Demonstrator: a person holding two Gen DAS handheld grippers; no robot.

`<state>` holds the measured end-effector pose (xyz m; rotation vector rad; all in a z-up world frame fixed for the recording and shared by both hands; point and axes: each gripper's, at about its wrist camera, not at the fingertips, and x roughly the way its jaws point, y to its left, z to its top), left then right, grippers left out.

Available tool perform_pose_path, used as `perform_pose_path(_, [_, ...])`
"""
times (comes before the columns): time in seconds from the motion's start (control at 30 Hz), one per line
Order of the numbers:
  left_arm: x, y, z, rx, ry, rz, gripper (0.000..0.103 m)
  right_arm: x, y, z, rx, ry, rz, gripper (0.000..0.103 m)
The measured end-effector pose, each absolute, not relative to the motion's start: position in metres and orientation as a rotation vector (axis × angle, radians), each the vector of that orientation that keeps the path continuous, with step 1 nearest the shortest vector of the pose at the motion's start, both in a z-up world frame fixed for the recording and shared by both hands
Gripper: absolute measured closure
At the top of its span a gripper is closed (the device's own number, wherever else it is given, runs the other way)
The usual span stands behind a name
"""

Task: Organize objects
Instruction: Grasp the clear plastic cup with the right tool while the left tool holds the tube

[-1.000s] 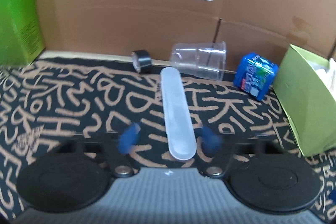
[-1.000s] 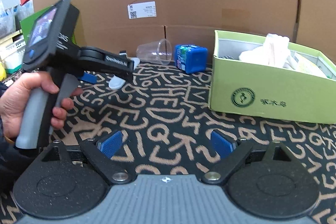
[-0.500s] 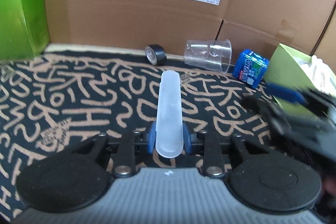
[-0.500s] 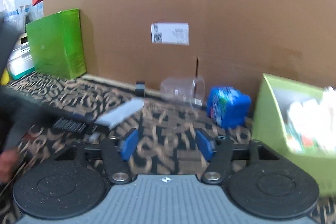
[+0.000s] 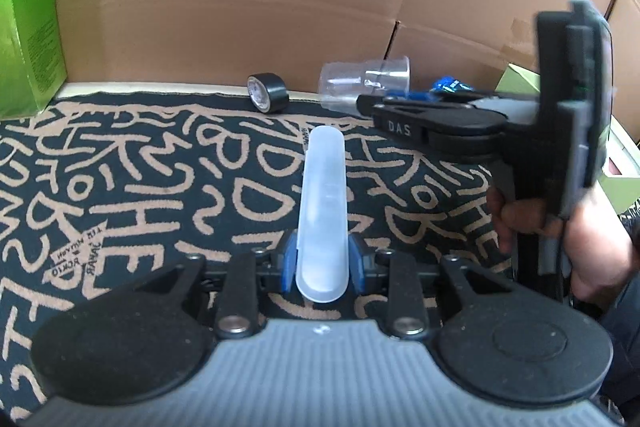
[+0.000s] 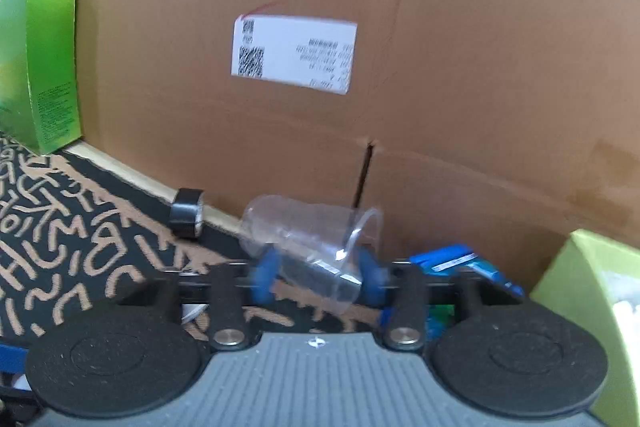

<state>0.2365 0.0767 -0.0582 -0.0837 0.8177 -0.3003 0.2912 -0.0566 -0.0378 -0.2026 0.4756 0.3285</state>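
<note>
1. The left gripper [image 5: 322, 261] pinches the near end of a frosted white case [image 5: 323, 211]; its blue pads [image 5: 290, 261] press both sides. The case points away over the patterned cloth [image 5: 132, 179].
2. The right gripper [image 6: 316, 277] has just been closing, with a clear cup [image 6: 316, 247] lying on its side between the blue pads [image 6: 265, 277]. The pads sit tight on the cup's walls near its rim, though blur hides the exact contact.
3. Just beside the cup to the left, a black tape roll [image 6: 186, 213] stands on edge against the cardboard wall [image 6: 480, 67].
4. Right of the cup lies a blue packet [image 6: 464, 263], and beyond it a light green box [image 6: 580, 291].
5. A tall green carton [image 6: 44, 63] stands at the far left.
6. In the left wrist view, a hand [image 5: 560, 227] grips the right tool's handle.
</note>
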Motion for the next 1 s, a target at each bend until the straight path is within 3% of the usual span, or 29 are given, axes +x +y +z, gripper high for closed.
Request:
perform_pose_path(0.03, [0.237,0.077,-0.059,-0.082,0.817,-0.300,0.076,0.291,-0.059,-0.038,-0.164,0.492,0.368,0.080])
perform_pose_path(0.07, [0.237,0.076,-0.059,-0.079,0.816,-0.300,0.076,0.288,-0.061,-0.037,-0.143,0.494,0.394,0.093])
perform_pose_path(0.1, [0.237,0.076,-0.060,-0.075,0.816,-0.297,0.076,0.283,-0.062,-0.037,-0.143,0.486,0.406,0.098])
perform_pose_path(0.53, [0.192,0.036,-0.057,-0.017,0.846,-0.409,0.076,0.166,-0.108,-0.002,-0.177,0.334,0.412,0.098])
perform_pose_path(0.73, [0.151,0.004,-0.057,0.027,0.848,-0.514,0.075,0.091,-0.155,-0.010,-0.087,0.446,0.344,0.098])
perform_pose_path(0.77, [0.149,-0.002,-0.057,0.053,0.840,-0.509,0.066,0.080,-0.164,-0.013,-0.066,0.465,0.328,0.098])
perform_pose_path(0.8, [0.148,-0.009,-0.057,0.079,0.835,-0.498,0.050,0.071,-0.172,-0.016,-0.049,0.480,0.314,0.098])
perform_pose_path(0.87, [0.152,-0.022,-0.056,0.115,0.827,-0.466,0.038,0.060,-0.182,-0.024,-0.030,0.510,0.274,0.098])
perform_pose_path(0.93, [0.158,-0.034,-0.058,0.149,0.824,-0.451,0.039,0.056,-0.187,-0.030,-0.022,0.522,0.254,0.098])
perform_pose_path(1.0, [0.160,-0.043,-0.060,0.190,0.807,-0.427,0.050,0.055,-0.190,-0.034,-0.006,0.532,0.237,0.093])
